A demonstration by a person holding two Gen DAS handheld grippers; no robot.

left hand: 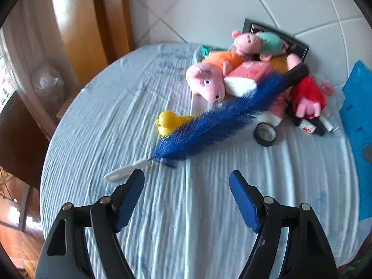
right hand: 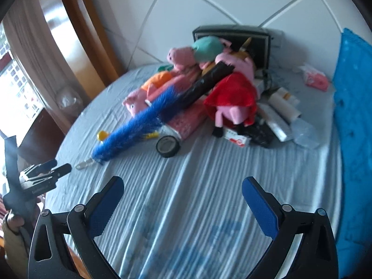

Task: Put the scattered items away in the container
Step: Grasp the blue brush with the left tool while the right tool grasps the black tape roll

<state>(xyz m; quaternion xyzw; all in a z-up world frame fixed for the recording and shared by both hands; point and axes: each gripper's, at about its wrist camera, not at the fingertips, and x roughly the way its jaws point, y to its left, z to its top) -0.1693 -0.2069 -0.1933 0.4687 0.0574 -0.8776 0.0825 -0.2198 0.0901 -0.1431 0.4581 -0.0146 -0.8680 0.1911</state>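
A heap of pink pig plush toys (left hand: 209, 81) (right hand: 186, 57) lies on a light blue sheet (left hand: 186, 209) (right hand: 186, 209). A blue feather duster (left hand: 209, 123) (right hand: 130, 127) with a black handle lies across the heap. A yellow toy (left hand: 166, 122), a black tape roll (left hand: 266, 134) (right hand: 167, 146) and a red-dressed pig (right hand: 232, 97) lie nearby. A black box (right hand: 251, 43) stands behind the heap. My left gripper (left hand: 187, 181) is open and empty, short of the duster's white tip (left hand: 125, 171). My right gripper (right hand: 182, 187) is open and empty, short of the tape roll.
A blue container (left hand: 358, 116) (right hand: 353, 139) stands at the right edge. Plastic packets (right hand: 283, 107), a red and white carton (right hand: 237, 139) and a pink packet (right hand: 315, 79) lie right of the heap. The left gripper's body (right hand: 39, 176) shows at the left. A white tiled wall (left hand: 232, 4) is behind.
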